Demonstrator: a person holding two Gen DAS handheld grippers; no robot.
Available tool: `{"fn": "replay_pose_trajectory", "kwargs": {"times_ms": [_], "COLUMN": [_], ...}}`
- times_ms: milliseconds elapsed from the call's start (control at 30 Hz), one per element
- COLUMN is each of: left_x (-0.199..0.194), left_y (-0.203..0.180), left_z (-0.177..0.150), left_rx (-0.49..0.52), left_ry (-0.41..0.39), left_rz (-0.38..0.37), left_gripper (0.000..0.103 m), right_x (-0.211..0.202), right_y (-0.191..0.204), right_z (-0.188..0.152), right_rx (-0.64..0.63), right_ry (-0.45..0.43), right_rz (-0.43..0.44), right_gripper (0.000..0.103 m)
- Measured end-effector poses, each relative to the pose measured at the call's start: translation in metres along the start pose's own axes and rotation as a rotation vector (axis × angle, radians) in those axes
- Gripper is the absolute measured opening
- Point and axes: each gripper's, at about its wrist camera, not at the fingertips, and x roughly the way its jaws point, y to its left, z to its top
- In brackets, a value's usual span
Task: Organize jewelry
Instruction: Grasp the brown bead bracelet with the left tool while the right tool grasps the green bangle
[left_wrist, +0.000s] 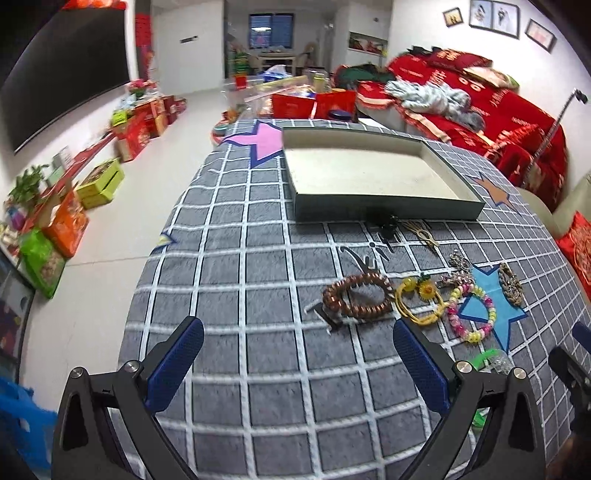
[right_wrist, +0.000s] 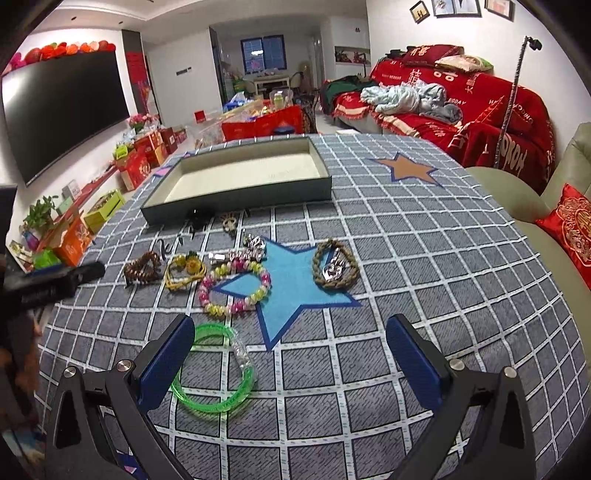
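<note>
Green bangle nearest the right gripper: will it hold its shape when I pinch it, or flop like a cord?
The green bangle looks like a thin translucent plastic hoop, so probably stiff and light. Its glossy surface may slip between the pads. Lying flat on the checked cloth, it seems likelier to slide than roll if pushed.

Each gripper, left gripper (left_wrist: 298, 363) and right gripper (right_wrist: 290, 363), has black angular finger arms. Textured blue pads (left_wrist: 175, 367) line the inner faces. Silver screws (left_wrist: 132, 366) mark the pivots.
</note>
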Motion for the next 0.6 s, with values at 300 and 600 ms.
{"fn": "replay_pose_trajectory", "kwargs": {"times_ms": [300, 600], "left_x": [0.035, 0.069], "left_y": [-0.009, -0.018], "left_z": [0.026, 0.033], "left_rx": [0.228, 0.331], "left_ry": [0.033, 0.127], "left_rz": [-0.014, -0.104], "left_gripper": [0.101, 0.090], "right_x": [0.019, 0.039], "right_y": [0.007, 0.021], "right_z": [-0.003, -0.008], "right_rx": [-0.017, -0.050], "right_ry": [0.114, 0.212], "right_rz": [-0.005, -0.019], "right_gripper": [0.103, 0.098]}}
